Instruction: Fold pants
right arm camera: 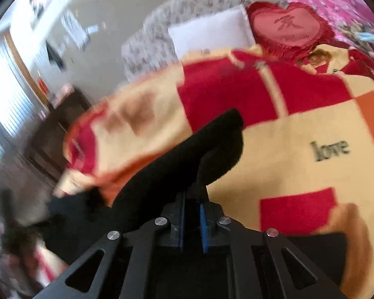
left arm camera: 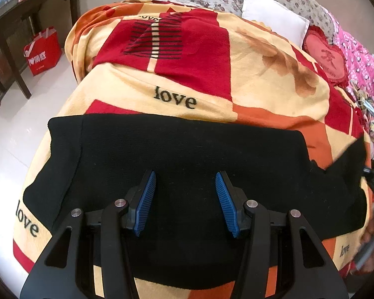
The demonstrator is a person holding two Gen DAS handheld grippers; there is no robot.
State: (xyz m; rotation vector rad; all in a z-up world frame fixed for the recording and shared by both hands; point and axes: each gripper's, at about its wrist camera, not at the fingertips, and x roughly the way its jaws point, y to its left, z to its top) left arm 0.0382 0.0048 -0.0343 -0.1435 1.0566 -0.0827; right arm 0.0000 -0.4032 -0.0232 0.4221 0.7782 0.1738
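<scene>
I am looking down on a bed covered by a large blanket [left arm camera: 261, 94] patterned in cream, red and orange blocks, with the word "love" printed on it in black. I take this blanket as my landmark. The black pants [left arm camera: 187, 154] lie spread flat across its near part, reaching almost from one side edge to the other.

My left gripper [left arm camera: 185, 201] hangs just above the middle of the pants, its two blue-padded fingers [left arm camera: 145, 199] wide apart and holding nothing. Only this view shows the floor beside the blanket – a dark wooden table [left arm camera: 17, 25] with a red shopping bag [left arm camera: 43, 51] under it.

The right wrist view is blurred. It shows what the left one cannot: my right gripper [right arm camera: 192, 214] is closed tight on a bunch of the pants' fabric [right arm camera: 187, 159], which rises in a fold above the blanket. The blue pads are nearly together with black cloth pinched between them. The left view catches only a smeared glimpse of that side at the blanket's right edge.

Beyond the far end of the blanket, both views show a white pillow [left arm camera: 274, 15] and, just beside it, a red heart-shaped cushion [left arm camera: 324, 59] – the character on the cushion is larger in the right view.
</scene>
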